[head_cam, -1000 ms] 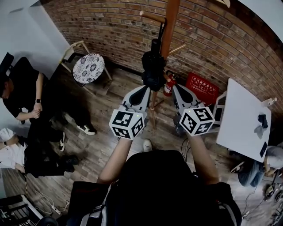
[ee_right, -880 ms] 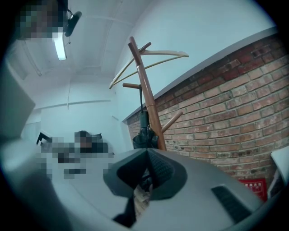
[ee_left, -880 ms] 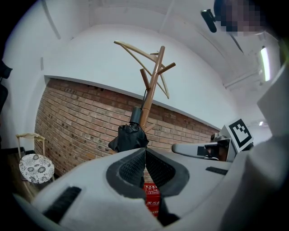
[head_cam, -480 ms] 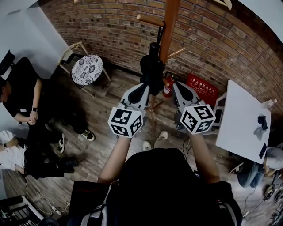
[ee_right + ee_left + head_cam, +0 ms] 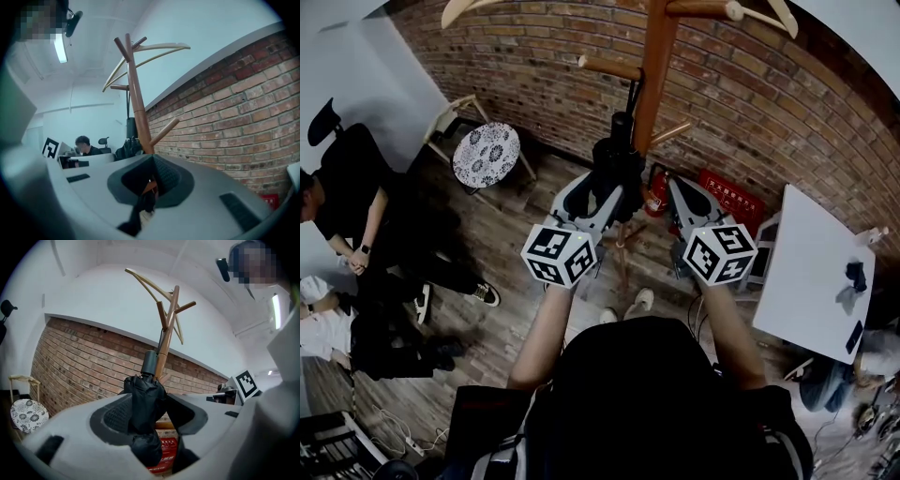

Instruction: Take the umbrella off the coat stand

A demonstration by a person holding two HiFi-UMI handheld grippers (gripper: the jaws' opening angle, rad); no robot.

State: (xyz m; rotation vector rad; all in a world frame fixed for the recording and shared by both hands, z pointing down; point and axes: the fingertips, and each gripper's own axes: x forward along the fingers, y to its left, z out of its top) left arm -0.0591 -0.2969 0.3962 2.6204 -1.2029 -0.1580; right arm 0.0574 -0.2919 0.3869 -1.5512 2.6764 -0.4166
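Observation:
A folded black umbrella (image 5: pixel 616 167) hangs by its strap from a peg on the wooden coat stand (image 5: pixel 655 66). My left gripper (image 5: pixel 602 192) is at the umbrella's lower half; its jaws are opening, with the bundle (image 5: pixel 145 408) standing between the pads. The stand's pole (image 5: pixel 167 333) rises just behind it. My right gripper (image 5: pixel 679 195) hovers to the right of the pole, level with the left one, shut and holding nothing (image 5: pixel 152 180). From there the pole (image 5: pixel 136 103) stands ahead and slightly left, with the umbrella partly hidden behind it.
A red fire extinguisher (image 5: pixel 657 187) and a red crate (image 5: pixel 727 200) sit at the foot of the brick wall. At the right stands a white table (image 5: pixel 811 262), at the left a patterned stool (image 5: pixel 487 148), and a seated person (image 5: pixel 347 202) is at the far left. Wooden hangers (image 5: pixel 469 9) top the stand.
Both grippers moved forward toward the stand. The left gripper, shut below the umbrella before, now has its jaws spread around the bundle.

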